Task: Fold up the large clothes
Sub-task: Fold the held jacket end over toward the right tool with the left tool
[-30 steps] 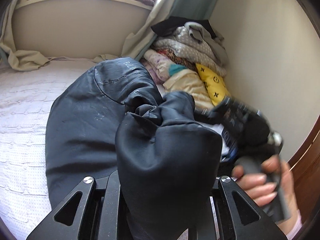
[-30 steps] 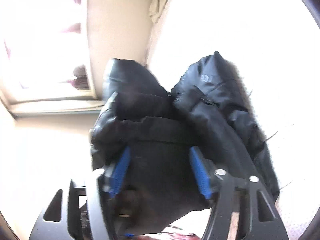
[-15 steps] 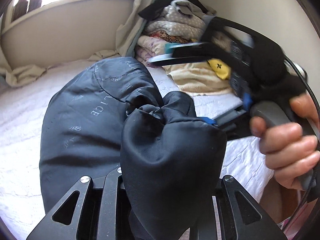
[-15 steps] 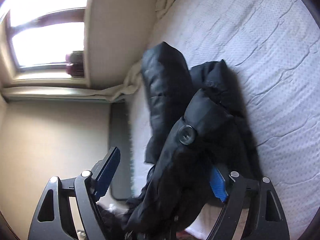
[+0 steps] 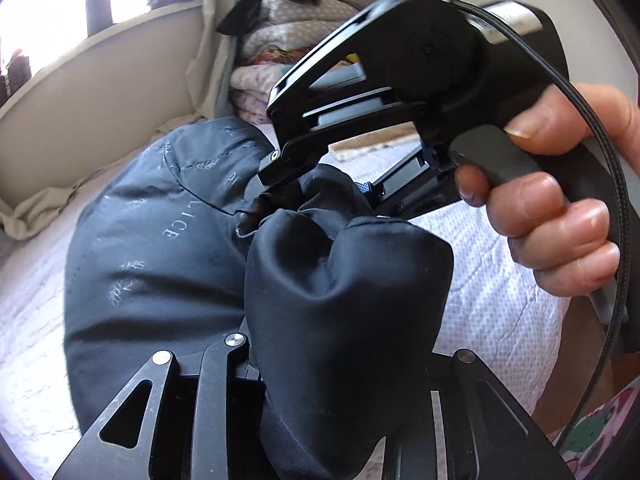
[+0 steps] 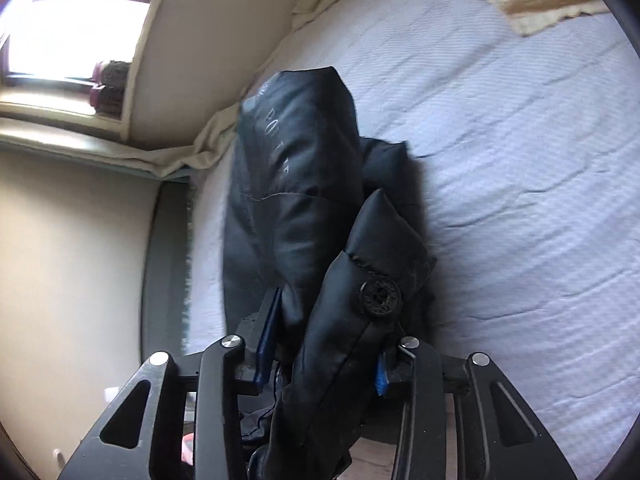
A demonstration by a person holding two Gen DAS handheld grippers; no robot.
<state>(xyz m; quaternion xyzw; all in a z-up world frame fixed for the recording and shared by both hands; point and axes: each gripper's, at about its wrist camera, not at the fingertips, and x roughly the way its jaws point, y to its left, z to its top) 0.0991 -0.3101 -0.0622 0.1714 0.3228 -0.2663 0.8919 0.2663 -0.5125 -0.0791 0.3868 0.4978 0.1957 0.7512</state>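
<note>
Black padded jacket (image 5: 160,264) lies bunched on my pale quilted bed cover (image 6: 520,160). From the right wrist view its long axis runs away from me toward the wall under the window (image 6: 60,20), printed back panel uppermost. A puffy fold with a black button (image 6: 379,290) rises toward the right gripper (image 6: 324,364).

Right gripper: tilted down at the bed, jaws closing, the buttoned fold between the blue pads (image 6: 269,340), which look to press on it.

Left gripper (image 5: 340,380): also angled down, jaws opening, a fat wad of the same jacket filling the gap; its pads are hidden under the cloth, so I cannot tell if they still bite.

My right hand (image 5: 560,208) wraps its handle, fingers curled on the trigger, cable (image 5: 608,184) looping past. Folded clothes pile (image 5: 296,40) sits in the far corner.
</note>
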